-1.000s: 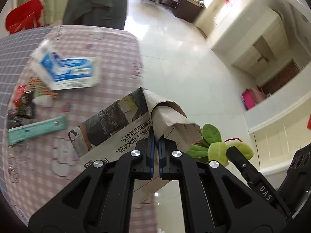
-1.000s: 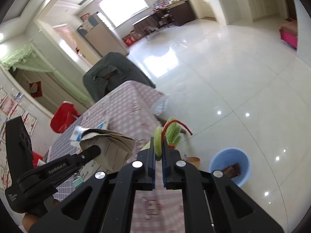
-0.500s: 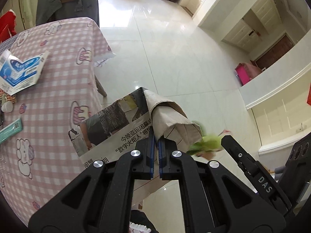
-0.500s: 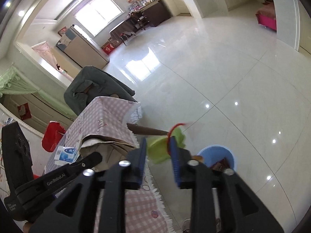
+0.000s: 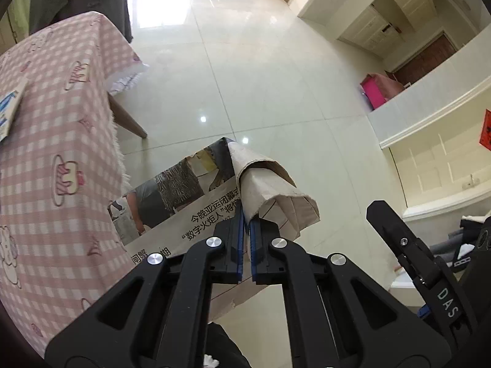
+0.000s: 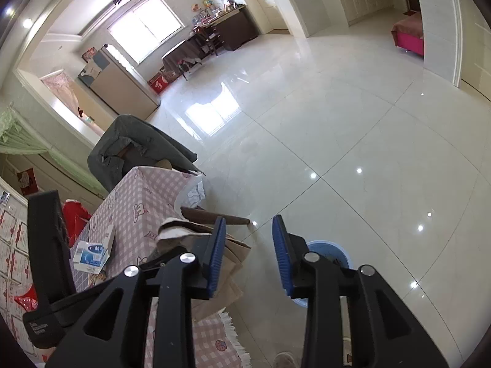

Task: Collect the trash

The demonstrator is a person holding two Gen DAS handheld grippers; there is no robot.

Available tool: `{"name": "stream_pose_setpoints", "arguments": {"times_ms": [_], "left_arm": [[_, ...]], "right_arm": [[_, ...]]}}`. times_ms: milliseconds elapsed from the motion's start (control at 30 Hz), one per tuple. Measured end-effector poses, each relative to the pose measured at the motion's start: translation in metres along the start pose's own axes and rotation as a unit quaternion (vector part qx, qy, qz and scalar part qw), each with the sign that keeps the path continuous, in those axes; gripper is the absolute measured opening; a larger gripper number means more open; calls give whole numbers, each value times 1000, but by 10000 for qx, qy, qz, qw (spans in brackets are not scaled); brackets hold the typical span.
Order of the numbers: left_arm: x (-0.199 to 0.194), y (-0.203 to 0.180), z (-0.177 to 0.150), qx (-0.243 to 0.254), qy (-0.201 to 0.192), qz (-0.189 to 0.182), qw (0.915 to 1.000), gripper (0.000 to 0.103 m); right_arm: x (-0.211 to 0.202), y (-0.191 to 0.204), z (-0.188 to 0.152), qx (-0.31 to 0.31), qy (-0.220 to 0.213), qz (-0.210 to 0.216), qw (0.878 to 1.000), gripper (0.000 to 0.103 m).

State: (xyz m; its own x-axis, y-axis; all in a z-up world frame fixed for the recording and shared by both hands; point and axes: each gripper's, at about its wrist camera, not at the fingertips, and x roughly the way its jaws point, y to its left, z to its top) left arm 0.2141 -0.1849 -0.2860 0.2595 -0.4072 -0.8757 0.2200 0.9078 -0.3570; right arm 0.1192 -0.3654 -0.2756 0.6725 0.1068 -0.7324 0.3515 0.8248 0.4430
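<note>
My left gripper (image 5: 246, 224) is shut on a folded newspaper (image 5: 260, 190) and holds it past the table's edge, above the tiled floor. The newspaper also shows in the right wrist view (image 6: 233, 257), left of my right gripper. My right gripper (image 6: 249, 254) is open and empty, above a blue trash bucket (image 6: 340, 253) that stands on the floor and is mostly hidden behind its right finger. The green leafy item is not in view.
A table with a pink checked cloth (image 5: 52, 159) is at the left, with a blue and white box (image 6: 92, 251) on it. A grey draped chair (image 6: 129, 144) stands behind the table. A table leg (image 5: 127, 119) juts out over the floor.
My right gripper opened and let go of the green leafy item, which is gone from view. My left gripper carried the newspaper off the table, out over the floor.
</note>
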Motion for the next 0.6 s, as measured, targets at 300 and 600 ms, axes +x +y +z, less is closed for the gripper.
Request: {"name": "stream_pose_setpoints", "arguments": {"times_ms": [300,600], "left_arm": [[15,-10,5,-78,164,-360,9992,4],[9,-11,2,-159,-57,-513,9985,71]], "right_arm": [[-10,-4,2,-116,-160,-295,9994,40],[-14,-7,0,4,-224,-353,9991,44]]}}
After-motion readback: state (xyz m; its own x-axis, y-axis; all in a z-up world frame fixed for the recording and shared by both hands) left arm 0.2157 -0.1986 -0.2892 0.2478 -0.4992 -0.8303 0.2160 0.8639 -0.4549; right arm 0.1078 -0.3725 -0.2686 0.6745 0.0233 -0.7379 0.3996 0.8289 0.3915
